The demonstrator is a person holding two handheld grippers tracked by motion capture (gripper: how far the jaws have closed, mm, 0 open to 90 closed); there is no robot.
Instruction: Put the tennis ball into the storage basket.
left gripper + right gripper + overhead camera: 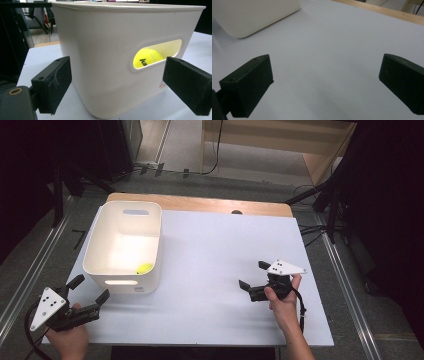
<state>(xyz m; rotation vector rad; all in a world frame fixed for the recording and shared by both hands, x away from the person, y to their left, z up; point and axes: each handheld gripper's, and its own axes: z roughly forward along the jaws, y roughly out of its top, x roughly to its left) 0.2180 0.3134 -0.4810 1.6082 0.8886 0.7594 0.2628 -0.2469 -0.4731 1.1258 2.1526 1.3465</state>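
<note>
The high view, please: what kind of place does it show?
Probably a lab or recording workspace: a white table with dark stands beside it, cables on the floor, and a white bin holding a tennis ball.

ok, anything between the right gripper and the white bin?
Nothing. In the high view, bare white tabletop runs from the right gripper to the white bin; the right gripper view shows the same stretch bare.

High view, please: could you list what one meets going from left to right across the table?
Left gripper → white bin → tennis ball inside it → bare white tabletop → right gripper.
</note>
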